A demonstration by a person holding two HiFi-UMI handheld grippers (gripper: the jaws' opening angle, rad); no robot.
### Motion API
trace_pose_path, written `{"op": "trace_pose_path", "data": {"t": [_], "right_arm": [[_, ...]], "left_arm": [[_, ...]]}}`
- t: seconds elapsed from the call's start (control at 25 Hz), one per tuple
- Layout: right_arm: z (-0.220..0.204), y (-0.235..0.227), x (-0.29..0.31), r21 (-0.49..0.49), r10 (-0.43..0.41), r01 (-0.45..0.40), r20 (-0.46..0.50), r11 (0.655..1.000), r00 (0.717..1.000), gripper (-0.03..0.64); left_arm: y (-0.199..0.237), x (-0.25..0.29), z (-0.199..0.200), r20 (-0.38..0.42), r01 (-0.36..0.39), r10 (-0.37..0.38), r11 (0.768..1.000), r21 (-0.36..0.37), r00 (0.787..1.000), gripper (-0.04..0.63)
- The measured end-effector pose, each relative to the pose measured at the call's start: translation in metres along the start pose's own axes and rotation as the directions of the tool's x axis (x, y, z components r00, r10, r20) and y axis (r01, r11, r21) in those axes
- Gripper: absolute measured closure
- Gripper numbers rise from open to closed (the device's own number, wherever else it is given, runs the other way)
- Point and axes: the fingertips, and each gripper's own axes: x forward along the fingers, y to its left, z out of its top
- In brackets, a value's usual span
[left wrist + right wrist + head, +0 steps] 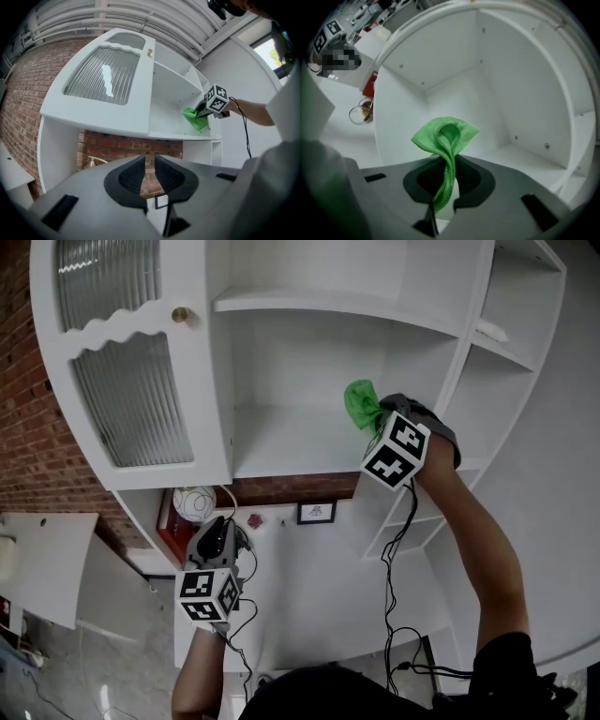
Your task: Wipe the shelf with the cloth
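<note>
A green cloth (362, 401) (445, 133) is bunched in my right gripper (380, 413) (449, 164), which is shut on it inside the open compartment of a white cabinet. The cloth hangs just above the white shelf (281, 442) (520, 159), near its right end; whether it touches the board is not visible. The left gripper view shows the cloth (196, 118) and the right gripper (202, 108) from the side, over the shelf (173, 133). My left gripper (217, 531) (150, 171) is held low, below the cabinet, jaws close together with nothing between them.
A ribbed-glass cabinet door (131, 381) with a brass knob (180, 314) stands open left of the compartment. Another shelf (328, 306) is above, narrow side shelves (506, 343) to the right. A brick wall (28, 427) lies behind. Cables trail from both grippers.
</note>
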Motion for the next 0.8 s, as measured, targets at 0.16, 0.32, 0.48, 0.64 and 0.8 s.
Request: {"op": "trace_pose_path", "data": {"t": [0.16, 0.32, 0.48, 0.64, 0.8], "right_arm": [[0.024, -0.022, -0.042, 0.211, -0.133, 0.077, 0.269, 0.975, 0.954, 0.572], [0.030, -0.028, -0.074, 0.442, -0.164, -0.069, 0.468, 0.894, 0.868, 0.570], [0.031, -0.021, -0.090, 0.581, -0.201, -0.234, 0.586, 0.780, 0.785, 0.568], [0.035, -0.004, -0.094, 0.625, -0.221, -0.367, 0.663, 0.689, 0.715, 0.568], [0.041, 0.014, -0.098, 0.634, -0.252, -0.441, 0.710, 0.636, 0.658, 0.568]], "left_arm": [[-0.003, -0.007, 0.011, 0.013, -0.019, 0.018, 0.999, 0.026, 1.000, 0.532], [-0.003, -0.012, 0.023, 0.037, -0.044, 0.043, 0.998, 0.036, 0.998, 0.532], [-0.004, -0.019, 0.039, 0.062, -0.063, 0.060, 0.997, 0.045, 0.996, 0.532], [-0.009, -0.027, 0.055, 0.086, -0.071, 0.066, 0.996, 0.060, 0.994, 0.532], [-0.005, -0.037, 0.072, 0.116, -0.110, 0.098, 0.989, 0.096, 0.988, 0.531]]}}
